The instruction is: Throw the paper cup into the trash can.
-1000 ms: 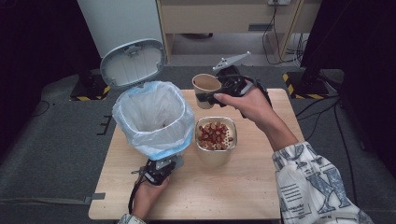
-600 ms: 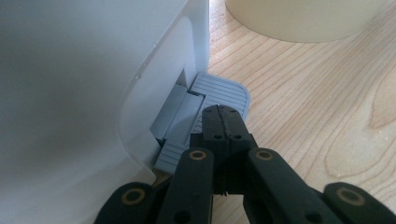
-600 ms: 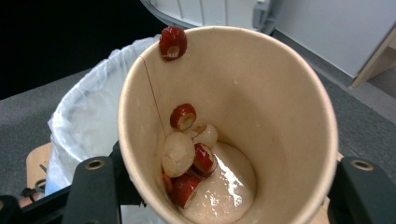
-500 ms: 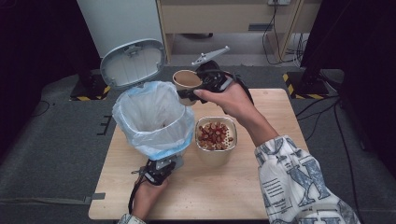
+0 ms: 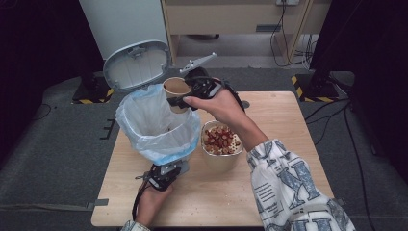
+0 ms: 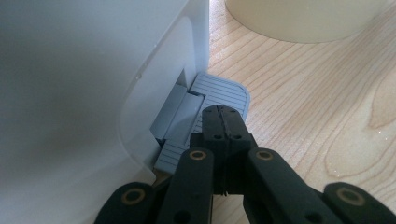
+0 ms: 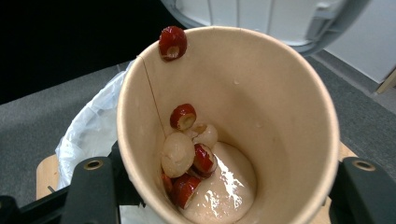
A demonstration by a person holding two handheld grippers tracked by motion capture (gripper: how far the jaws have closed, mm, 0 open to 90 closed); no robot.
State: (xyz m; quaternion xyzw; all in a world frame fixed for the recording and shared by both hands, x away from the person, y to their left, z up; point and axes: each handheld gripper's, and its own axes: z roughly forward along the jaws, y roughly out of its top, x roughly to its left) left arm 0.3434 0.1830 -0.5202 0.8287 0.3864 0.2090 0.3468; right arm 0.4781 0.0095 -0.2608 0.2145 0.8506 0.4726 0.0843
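Note:
A white pedal bin (image 5: 159, 126) lined with a pale blue bag stands at the table's left, its grey lid (image 5: 137, 65) raised. My left gripper (image 5: 166, 172) is shut, and its closed tips (image 6: 223, 116) rest on the bin's grey pedal (image 6: 226, 92). My right gripper (image 5: 185, 98) is shut on a brown paper cup (image 5: 175, 89), held over the bin's far rim. Inside the cup (image 7: 280, 116) lie red and pale fruit pieces (image 7: 187, 154) in a creamy liquid. One red slice (image 7: 172, 43) sticks at the cup's rim.
A cream bowl (image 5: 221, 139) full of red fruit slices stands on the wooden table (image 5: 279, 125) just right of the bin. Its side (image 6: 303, 18) looms beyond the pedal. Cabinets and cables lie past the table's far edge.
The right hand has carried the cup leftward, from above the table's far middle to over the bin's rim. The left gripper has stayed on the pedal.

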